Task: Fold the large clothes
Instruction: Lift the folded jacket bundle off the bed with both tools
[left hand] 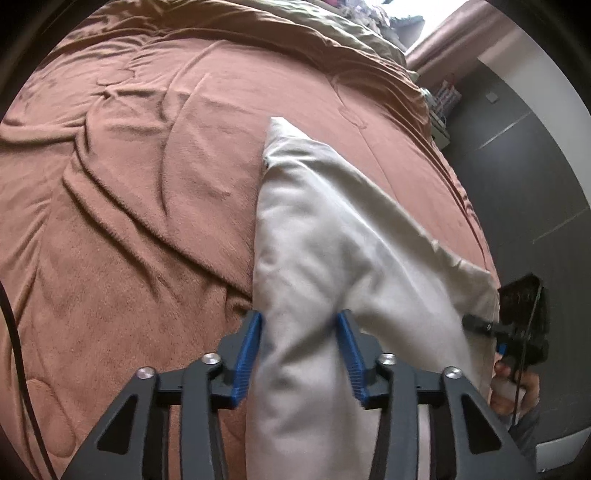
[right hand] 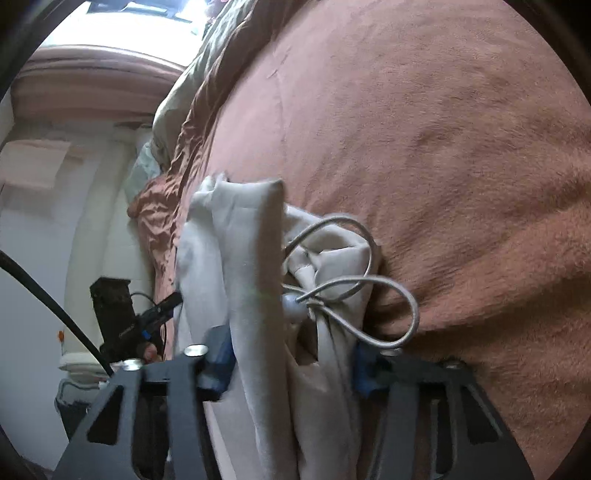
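Observation:
A pale grey-white garment (left hand: 332, 251) hangs between my two grippers above a brown bedspread (left hand: 129, 203). My left gripper (left hand: 301, 321) is shut on a bunched fold of the garment between its blue pads. My right gripper (right hand: 291, 354) is shut on the garment's other end (right hand: 236, 258), where a grey drawstring (right hand: 369, 291) with a toggle loops out. The right gripper also shows in the left wrist view (left hand: 524, 317) at the garment's far edge, and the left gripper shows in the right wrist view (right hand: 118, 317).
The bedspread (right hand: 443, 166) covers a wide bed. An olive blanket (left hand: 332, 33) is heaped at the bed's far end. A dark wall (left hand: 517, 140) and a shelf with items (left hand: 443, 103) stand beyond the bed's right edge. A black cable (right hand: 55, 306) crosses the right wrist view.

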{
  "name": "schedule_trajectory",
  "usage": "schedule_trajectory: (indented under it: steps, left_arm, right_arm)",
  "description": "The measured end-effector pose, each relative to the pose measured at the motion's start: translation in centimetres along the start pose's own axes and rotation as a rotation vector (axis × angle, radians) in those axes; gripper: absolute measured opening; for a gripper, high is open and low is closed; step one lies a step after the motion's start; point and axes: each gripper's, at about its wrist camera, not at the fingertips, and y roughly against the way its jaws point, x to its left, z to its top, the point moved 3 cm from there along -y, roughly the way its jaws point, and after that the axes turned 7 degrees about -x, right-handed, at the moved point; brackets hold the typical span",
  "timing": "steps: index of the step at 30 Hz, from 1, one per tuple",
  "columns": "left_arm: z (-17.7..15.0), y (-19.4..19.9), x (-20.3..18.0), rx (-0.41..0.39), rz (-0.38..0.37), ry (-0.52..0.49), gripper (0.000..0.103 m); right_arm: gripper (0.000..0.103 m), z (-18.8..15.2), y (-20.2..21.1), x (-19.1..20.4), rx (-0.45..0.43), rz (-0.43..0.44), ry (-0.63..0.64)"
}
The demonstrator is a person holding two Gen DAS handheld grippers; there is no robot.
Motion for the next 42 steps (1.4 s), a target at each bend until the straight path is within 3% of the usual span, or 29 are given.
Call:
schedule_trajectory:
  steps: [2, 8, 21, 33, 42]
  left_arm:
    - [-0.1, 0.2, -0.4, -0.005, 0.016, -0.018, 0.034]
    - [0.0, 1.5, -1.4, -0.036, 0.02, -0.05, 0.019]
    - [-0.4, 9.9, -6.4, -0.179, -0.057, -0.095, 0.013]
    - [-2.4, 17.7, -14.1, -0.3, -0.171, -0.148, 0.012]
    - [-4.1, 18.0, -23.2, -0.314, -0.261, -0.196, 0.011]
  right_arm:
    - [0.028, -0.4, 0.0, 0.8, -0.001, -0.012, 0.033]
    - [0.018, -0.9, 0.3, 3.0, -0.032, -0.041, 0.083]
    - [0.014, -5.8, 6.4, 9.3, -0.17, 0.002, 0.201]
    - [0.013, -12.9, 18.0, 11.6, -0.319, 0.031, 0.308]
    - [0.013, -15.8, 29.2, 11.5, -0.45, -0.042, 0.351]
